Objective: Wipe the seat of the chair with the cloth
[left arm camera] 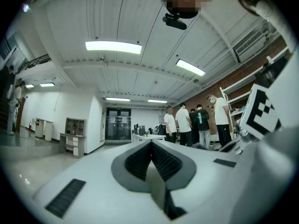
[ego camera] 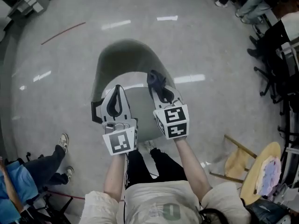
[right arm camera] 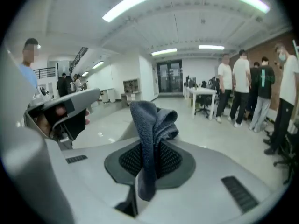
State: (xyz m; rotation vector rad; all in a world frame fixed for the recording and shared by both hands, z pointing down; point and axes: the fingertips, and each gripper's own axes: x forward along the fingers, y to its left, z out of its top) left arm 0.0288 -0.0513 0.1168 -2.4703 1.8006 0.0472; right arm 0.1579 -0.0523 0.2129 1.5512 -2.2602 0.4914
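Aloft, cloth (right arm camera: 152,122) pinched in right tool (right arm camera: 147,164) — above seat (ego camera: 141,107)

Dark grey terry cloth (right arm camera: 152,125) looks nubby, matt; grey moulded-plastic chair (ego camera: 128,59) at twelve o'clock is smooth; pale floor (ego camera: 56,78) shines glossy

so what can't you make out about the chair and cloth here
The seat: head view, mostly covered by the left gripper and right gripper; neither gripper view shows it, so dirt cannot be judged.
The chair base: head view, hidden beneath the seat.
The cloth: bunched in the right gripper's jaws, full extent hidden in both views.
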